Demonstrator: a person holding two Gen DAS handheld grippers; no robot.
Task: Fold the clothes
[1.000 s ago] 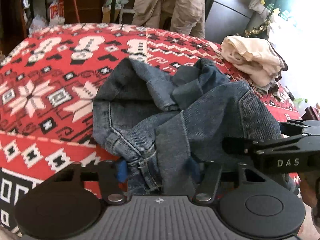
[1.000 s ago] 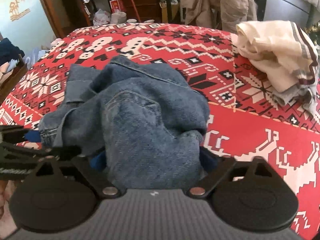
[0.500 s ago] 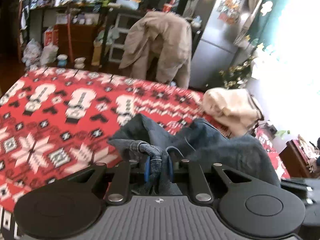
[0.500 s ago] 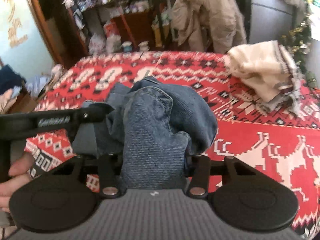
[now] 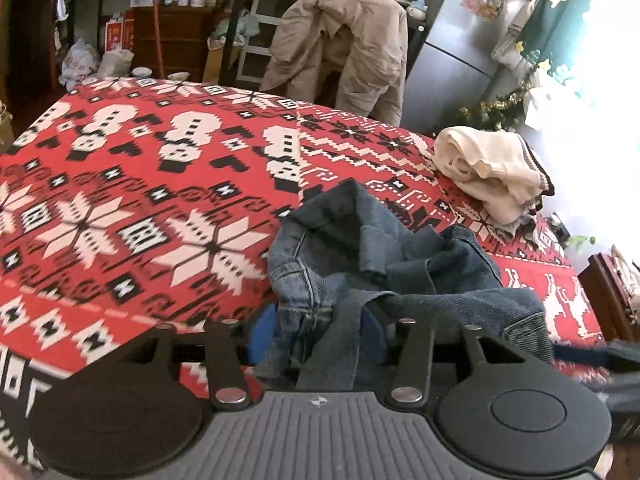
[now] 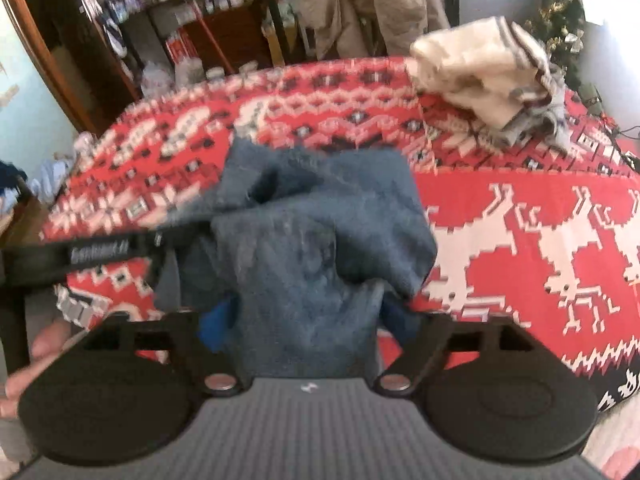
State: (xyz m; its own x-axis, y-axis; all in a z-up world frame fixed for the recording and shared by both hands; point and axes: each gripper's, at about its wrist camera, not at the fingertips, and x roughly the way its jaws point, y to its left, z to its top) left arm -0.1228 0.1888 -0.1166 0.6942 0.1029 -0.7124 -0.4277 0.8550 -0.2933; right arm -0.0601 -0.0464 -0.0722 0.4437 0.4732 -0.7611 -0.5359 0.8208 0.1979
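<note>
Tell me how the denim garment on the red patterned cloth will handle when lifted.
The denim garment is probably floppy: it lies crumpled in loose folds. Likely heavyish for clothing, since the fabric looks thick, with stitched seams. Unlikely to slip much, as its weave looks coarse.

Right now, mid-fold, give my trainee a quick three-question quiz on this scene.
1. True or false: the denim garment lies flat and neatly folded on the red patterned cloth.
2. What lies between the blue pads of the left gripper?
3. The cream sweater sits: A) far right corner, B) under the denim, C) on the chair.

Key: 1 false, bunched; 2 denim; 3 A.
</note>
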